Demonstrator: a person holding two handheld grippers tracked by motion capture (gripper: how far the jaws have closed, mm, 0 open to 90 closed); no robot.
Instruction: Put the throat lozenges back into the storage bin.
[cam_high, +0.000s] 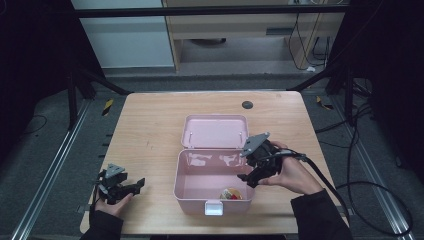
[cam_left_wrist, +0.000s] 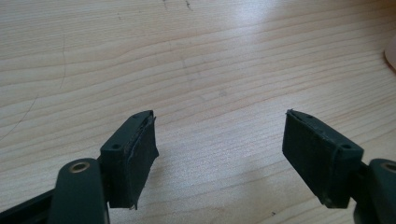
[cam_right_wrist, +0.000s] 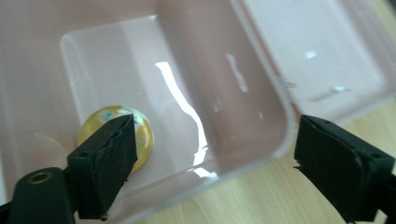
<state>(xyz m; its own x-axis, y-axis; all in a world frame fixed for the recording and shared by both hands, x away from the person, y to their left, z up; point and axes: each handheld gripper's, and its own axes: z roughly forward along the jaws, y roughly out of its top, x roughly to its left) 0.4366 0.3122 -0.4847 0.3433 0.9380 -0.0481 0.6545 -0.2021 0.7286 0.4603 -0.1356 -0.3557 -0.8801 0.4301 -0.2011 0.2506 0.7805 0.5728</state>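
Nearest us, our left gripper (cam_high: 131, 188) rests wide apart on the table (cam_high: 150, 130). Our right gripper (cam_high: 248, 178) hovers with jaws parted and empty over the pink box (cam_high: 200, 195), where the round yellow toy (cam_high: 231, 194) lies in its near right corner.

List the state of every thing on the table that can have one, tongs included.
Pink plastic box: open.
Pink hinged lid: swung back, lying flat.
Small round yellow object: lying inside the box, not gripped.
Left tongs: open, empty.
Right tongs: open, empty, above the box.
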